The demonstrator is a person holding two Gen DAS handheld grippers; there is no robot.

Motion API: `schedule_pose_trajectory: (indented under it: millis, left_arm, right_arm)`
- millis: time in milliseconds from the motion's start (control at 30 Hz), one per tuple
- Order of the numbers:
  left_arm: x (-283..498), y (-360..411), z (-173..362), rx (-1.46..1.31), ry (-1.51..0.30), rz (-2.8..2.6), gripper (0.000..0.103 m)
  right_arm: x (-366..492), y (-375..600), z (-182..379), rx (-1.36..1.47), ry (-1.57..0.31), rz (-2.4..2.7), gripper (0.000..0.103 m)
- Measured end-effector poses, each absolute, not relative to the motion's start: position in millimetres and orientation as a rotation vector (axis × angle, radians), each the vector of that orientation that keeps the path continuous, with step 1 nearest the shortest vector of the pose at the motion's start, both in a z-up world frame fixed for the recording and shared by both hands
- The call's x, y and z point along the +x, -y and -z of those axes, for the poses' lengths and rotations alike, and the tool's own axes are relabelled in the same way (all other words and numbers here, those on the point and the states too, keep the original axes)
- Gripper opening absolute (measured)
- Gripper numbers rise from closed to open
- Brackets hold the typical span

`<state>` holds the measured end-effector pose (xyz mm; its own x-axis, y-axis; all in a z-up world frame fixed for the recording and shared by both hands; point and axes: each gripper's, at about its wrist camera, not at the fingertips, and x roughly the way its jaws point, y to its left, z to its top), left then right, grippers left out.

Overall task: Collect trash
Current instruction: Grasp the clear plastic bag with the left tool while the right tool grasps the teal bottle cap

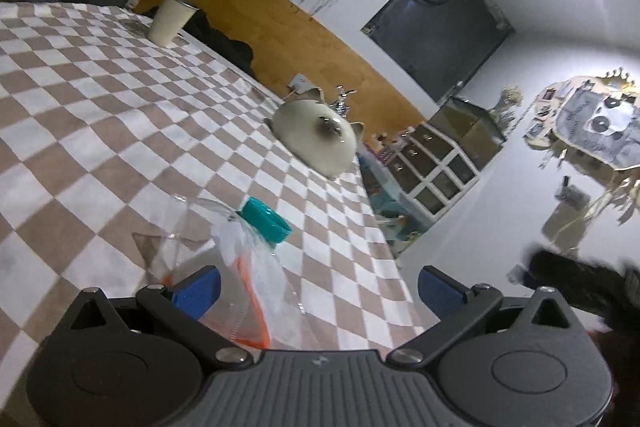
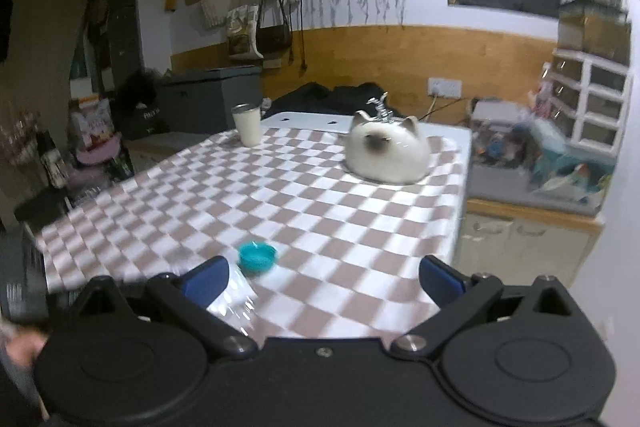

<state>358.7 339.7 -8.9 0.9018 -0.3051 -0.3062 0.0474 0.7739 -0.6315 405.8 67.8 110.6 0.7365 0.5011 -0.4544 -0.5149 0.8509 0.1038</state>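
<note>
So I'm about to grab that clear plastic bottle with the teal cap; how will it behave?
The bottle looks empty, so probably light. It lies on its side, so a push may roll it. Thin clear walls may dent.

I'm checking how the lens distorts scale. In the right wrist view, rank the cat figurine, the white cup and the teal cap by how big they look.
1. cat figurine, clearly largest.
2. and 3. white cup and teal cap: these look alike; the cap lies much nearer, so I won't rank them.
</note>
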Motion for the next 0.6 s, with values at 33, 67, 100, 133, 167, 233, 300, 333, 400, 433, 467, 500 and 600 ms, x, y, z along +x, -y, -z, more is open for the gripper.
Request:
schedule_pose_trajectory:
  millis: [33,67,100,133,167,233,300,333,400,433,467,500,600]
  left_arm:
    - [359,-339,10,-0.658,-0.411,0.203,0.103]
    - [359,-338,10,-0.646,-0.412,0.203,0.103]
    - [360,-336,10,-0.635,-0.415,0.198,0.103]
    - [360,-335,11,-0.626,-0.418,0.191,0.103]
    - [361,-334,12,-0.62,-0.422,0.183,0.103]
    - [361,-334,15,-0.616,-0.427,0.177,0.103]
    - [362,-334,16,-0.613,-0.427,0.181,0.103]
    - [362,-334,17,-0.612,-0.429,0.181,0.103]
    - [362,-334,18,-0.607,-0.434,0.171,0.103]
    - [363,-333,19,-0.608,-0.439,0.166,0.102]
    - [364,-334,20,-0.608,-0.445,0.156,0.101]
    - [364,-334,20,-0.609,-0.441,0.148,0.098]
    - [365,-335,21,-0.616,-0.448,0.131,0.083]
  right_arm:
    - [414,-72,-110,-0.007,-0.502,-0.563,0.099]
    - [424,-79,-109,0.02,-0.515,-0.563,0.098]
    - [432,-86,-107,0.04,-0.526,-0.562,0.094]
    - [440,-91,-104,0.053,-0.538,-0.562,0.092]
    - [447,-98,-100,0.064,-0.552,-0.564,0.091]
    - [463,-113,-92,0.078,-0.582,-0.569,0.088]
    - [477,-127,-82,0.082,-0.613,-0.572,0.083]
    - [484,-135,-76,0.083,-0.632,-0.577,0.081]
    - [496,-148,-65,0.086,-0.668,-0.587,0.075]
    - [500,-153,-61,0.085,-0.684,-0.594,0.075]
    - [505,-159,-56,0.082,-0.699,-0.606,0.073]
    - [509,-165,-51,0.077,-0.712,-0.617,0.072]
    - [516,-181,-37,0.045,-0.735,-0.641,0.068]
